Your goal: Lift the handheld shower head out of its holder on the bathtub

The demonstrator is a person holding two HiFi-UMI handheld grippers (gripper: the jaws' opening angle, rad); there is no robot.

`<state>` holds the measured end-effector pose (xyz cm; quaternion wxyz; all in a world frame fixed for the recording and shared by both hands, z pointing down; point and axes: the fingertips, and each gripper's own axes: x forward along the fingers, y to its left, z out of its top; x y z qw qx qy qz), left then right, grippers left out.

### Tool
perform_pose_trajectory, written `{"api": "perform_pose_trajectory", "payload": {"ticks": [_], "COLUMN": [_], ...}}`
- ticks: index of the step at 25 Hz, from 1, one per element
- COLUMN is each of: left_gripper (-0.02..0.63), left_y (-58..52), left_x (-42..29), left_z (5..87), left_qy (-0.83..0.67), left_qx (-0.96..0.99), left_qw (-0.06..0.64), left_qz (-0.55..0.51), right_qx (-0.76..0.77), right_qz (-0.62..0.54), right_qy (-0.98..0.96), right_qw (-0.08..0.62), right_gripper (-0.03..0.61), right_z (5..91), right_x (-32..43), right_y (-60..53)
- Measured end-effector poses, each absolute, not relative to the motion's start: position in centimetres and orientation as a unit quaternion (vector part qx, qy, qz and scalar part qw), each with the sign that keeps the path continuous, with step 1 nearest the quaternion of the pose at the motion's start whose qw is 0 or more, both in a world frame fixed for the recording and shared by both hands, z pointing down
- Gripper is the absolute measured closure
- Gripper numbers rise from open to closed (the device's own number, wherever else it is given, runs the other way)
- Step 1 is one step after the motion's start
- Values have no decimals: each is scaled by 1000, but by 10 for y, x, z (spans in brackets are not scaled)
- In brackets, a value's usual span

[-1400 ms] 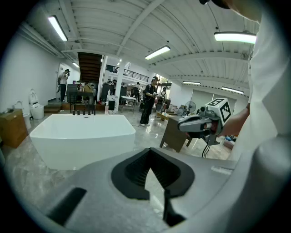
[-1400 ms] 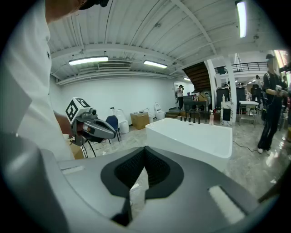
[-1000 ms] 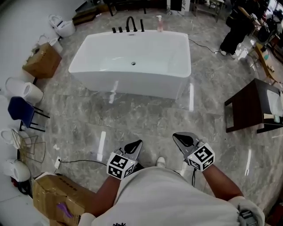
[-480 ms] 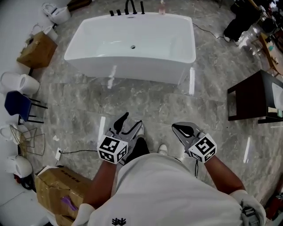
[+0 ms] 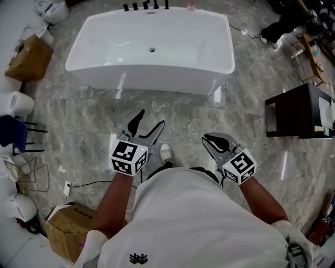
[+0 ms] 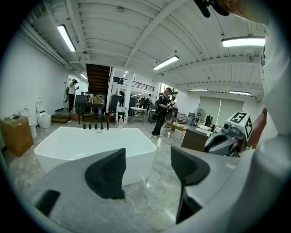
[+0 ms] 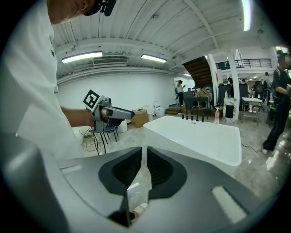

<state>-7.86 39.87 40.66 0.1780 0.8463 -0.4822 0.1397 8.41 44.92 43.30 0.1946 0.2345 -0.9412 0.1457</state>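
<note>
The white bathtub (image 5: pixel 152 52) stands on the grey marble floor ahead of me. A row of black tap fittings (image 5: pixel 146 6) lines its far rim, also visible in the left gripper view (image 6: pixel 95 126) and the right gripper view (image 7: pixel 193 117). I cannot tell which one is the shower head. My left gripper (image 5: pixel 149 122) is well short of the tub. Its jaws have just been opening and now stand open (image 6: pixel 148 159) with nothing between them. My right gripper (image 5: pixel 209 140) is level with it, shut and empty (image 7: pixel 144 157).
A dark wooden table (image 5: pixel 293 115) stands to the right. Cardboard boxes (image 5: pixel 26 55) (image 5: pixel 68 230), a blue chair (image 5: pixel 13 131) and white toilets (image 5: pixel 18 102) line the left wall. A person in black (image 5: pixel 277 29) stands at the far right. A soap bottle (image 5: pixel 191 6) sits on the tub's rim.
The tub has come nearer and higher in the head view. Both grippers have moved forward towards it. The left gripper's jaws have gone from shut to wide open.
</note>
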Motion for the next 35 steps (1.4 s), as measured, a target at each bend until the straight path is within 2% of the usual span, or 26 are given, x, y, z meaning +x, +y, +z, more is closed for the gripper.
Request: {"api": "perform_pose_trajectory", "payload": {"ticks": [7,17,27,35], "left_gripper": [310,310,311,311], "left_y": [364,313,204,99], "left_x": [-124,-132,-124,-89], "left_z": [415,428,424,414], "left_qy": [-464,-472,-485,-482], "left_qx": [855,851,840,839], "left_qw": [177,183,181,173], "left_qz": [147,143,165,182], "right_qx": [254,255,247,268], "right_qz": [133,144,145,162], "right_qy": [-938,-935,-941,-935], "right_qw": [195,198,179,165], "right_gripper": [545,557,563,563], "right_z": [421,420,423,431], "right_x": [31,19,36,76], "right_y": [415,363,237,133]}}
